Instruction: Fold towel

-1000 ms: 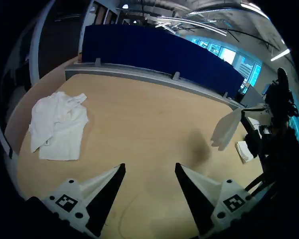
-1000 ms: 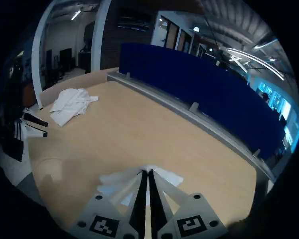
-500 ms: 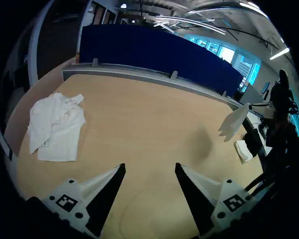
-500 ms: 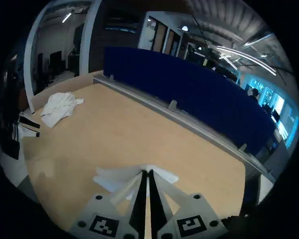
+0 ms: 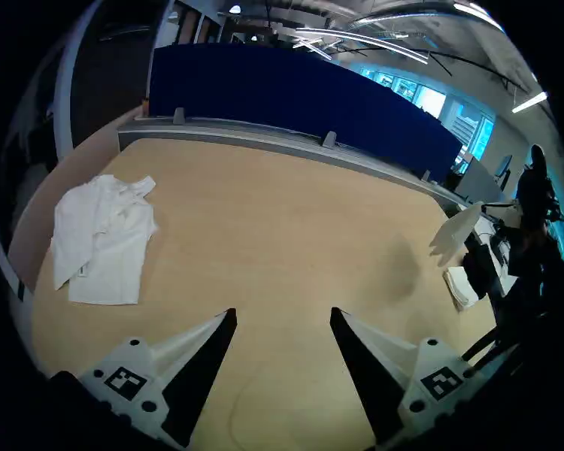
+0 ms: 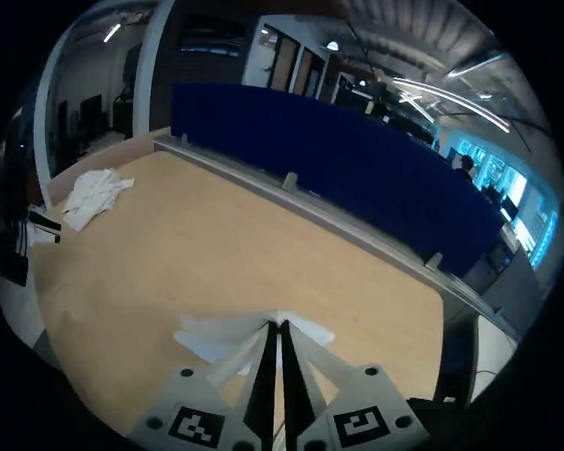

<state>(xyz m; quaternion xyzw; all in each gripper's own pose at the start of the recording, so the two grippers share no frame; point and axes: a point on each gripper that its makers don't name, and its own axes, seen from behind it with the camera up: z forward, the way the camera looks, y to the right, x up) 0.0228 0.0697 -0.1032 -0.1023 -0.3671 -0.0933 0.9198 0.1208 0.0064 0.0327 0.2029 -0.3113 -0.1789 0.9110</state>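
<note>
Swung further out with the folded towel (image 5: 453, 231) pinched in the right claw (image 6: 280, 325), so now way off right of the left claw (image 5: 282, 310). Left the crumpled pile (image 6: 92, 195) smaller, farther back-left of the right claw.

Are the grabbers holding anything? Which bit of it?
The right hand-held gripper pinches a small white folded cloth towel by one edge. The left hand-held gripper is open and holds nothing.
</note>
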